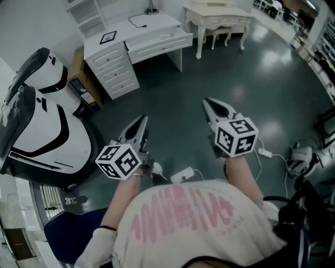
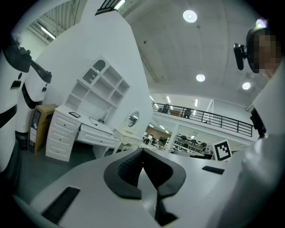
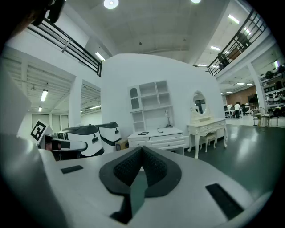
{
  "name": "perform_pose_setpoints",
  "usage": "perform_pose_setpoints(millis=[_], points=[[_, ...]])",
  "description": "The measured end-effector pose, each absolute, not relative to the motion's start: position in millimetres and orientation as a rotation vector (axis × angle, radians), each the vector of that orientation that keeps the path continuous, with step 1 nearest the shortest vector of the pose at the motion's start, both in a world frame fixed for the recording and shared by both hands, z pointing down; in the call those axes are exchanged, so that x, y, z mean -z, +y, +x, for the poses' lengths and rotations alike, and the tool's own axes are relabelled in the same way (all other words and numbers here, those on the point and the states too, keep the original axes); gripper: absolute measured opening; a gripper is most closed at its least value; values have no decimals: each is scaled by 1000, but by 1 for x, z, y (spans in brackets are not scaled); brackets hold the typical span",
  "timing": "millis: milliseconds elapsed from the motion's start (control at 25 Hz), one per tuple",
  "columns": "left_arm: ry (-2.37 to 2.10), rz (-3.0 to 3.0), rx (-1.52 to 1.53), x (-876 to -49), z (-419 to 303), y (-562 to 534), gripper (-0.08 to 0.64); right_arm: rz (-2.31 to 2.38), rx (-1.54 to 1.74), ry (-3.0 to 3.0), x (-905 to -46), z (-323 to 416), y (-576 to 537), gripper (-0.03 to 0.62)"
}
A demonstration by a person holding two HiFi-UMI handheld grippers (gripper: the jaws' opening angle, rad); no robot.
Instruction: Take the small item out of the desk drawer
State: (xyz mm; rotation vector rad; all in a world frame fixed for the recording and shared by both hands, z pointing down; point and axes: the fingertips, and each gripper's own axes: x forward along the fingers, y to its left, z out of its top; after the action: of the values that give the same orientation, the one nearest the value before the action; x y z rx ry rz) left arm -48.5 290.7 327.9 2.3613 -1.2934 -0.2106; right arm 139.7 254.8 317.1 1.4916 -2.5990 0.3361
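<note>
You stand on the dark floor (image 1: 251, 78), well apart from the white table (image 1: 157, 23), and you hold both tools in front of your body. The left gripper (image 1: 142, 121) has its jaws fully together; the dark pads touch at the tips and nothing is between them. The right gripper (image 1: 209, 104) is the same: jaws closed tight, pads meeting, and nothing held. Both point roughly toward the table.

The wide drawer (image 1: 157, 43) sits under the table top, at the right of a column of smaller drawers (image 1: 115, 70). It appears pulled out a little. From here its inside is too small to see, so I cannot tell where the small item lies in it.

On the table top, a small dark picture frame (image 1: 108, 37) lies near the left edge, and a thin black cable (image 1: 138, 20) runs along the back edge. A cream dressing table (image 1: 217, 15) stands just beside the right end of the table. To your left there is a big white and black machine (image 1: 36, 120), with a cardboard box (image 1: 84, 86) between it and the table.
</note>
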Motion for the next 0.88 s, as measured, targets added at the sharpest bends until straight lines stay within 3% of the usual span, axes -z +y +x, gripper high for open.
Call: perform_pose_setpoints(millis=[880], points=[[-1350,2263,287,-353,-84,226,29,1453,-482,-2557,-353,127,187,17]])
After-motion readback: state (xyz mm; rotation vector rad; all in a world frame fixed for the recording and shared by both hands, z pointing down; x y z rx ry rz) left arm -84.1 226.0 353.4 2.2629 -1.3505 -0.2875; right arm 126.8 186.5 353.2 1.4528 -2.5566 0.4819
